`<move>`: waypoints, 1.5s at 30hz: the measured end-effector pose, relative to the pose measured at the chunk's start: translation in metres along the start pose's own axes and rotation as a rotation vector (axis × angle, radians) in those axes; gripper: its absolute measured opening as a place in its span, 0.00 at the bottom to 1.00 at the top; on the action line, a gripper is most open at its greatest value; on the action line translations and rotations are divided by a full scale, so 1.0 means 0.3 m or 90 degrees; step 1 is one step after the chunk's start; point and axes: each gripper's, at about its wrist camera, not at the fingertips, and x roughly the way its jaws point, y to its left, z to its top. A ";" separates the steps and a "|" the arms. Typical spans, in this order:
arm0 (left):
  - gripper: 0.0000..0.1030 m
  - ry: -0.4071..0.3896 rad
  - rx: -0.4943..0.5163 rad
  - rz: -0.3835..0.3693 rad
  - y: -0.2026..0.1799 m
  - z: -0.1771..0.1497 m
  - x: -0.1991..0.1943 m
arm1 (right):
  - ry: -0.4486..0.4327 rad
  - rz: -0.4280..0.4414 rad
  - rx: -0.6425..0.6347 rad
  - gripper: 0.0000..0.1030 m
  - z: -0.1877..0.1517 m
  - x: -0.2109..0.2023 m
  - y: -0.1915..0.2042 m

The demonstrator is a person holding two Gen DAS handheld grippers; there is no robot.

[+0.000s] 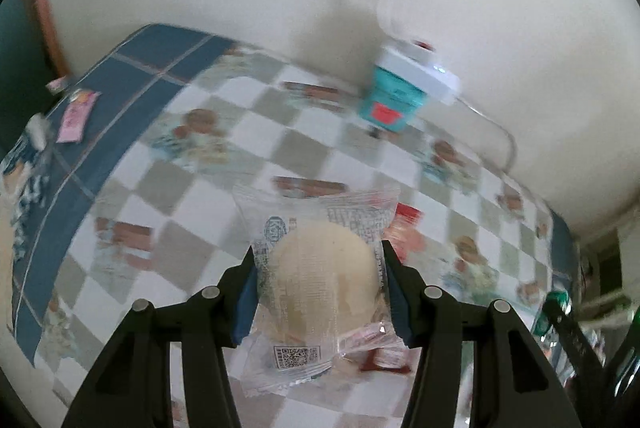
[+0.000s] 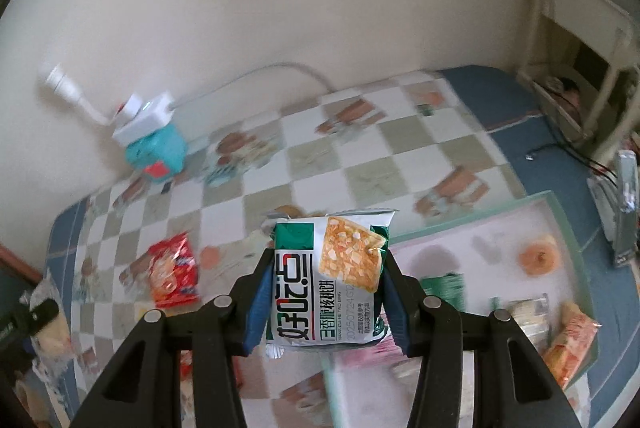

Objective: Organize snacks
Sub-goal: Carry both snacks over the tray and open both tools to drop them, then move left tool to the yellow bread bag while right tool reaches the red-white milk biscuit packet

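My left gripper (image 1: 318, 284) is shut on a clear-wrapped pale round cake (image 1: 320, 280) and holds it above the checkered tablecloth (image 1: 200, 163). My right gripper (image 2: 326, 292) is shut on a green and white cookie packet (image 2: 328, 272), held above the left edge of a pale tray (image 2: 560, 205). The tray holds an orange round snack (image 2: 538, 258), an orange packet (image 2: 570, 342) and a green packet (image 2: 446, 288). A red snack packet (image 2: 174, 274) lies on the cloth to the left; red packets also show in the left wrist view (image 1: 404, 228). A pink packet (image 1: 76, 115) lies far left.
A teal box with a white device on top (image 1: 394, 95) stands by the wall, also in the right wrist view (image 2: 154, 143), with a white cable (image 2: 280, 69). A white rack (image 2: 580, 67) stands at the far right. The other gripper with its cake (image 2: 44, 324) shows at the lower left.
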 end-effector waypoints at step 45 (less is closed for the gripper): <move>0.93 0.095 0.124 0.068 -0.340 -0.164 0.200 | 0.086 -0.092 0.095 1.00 -0.004 0.075 -0.276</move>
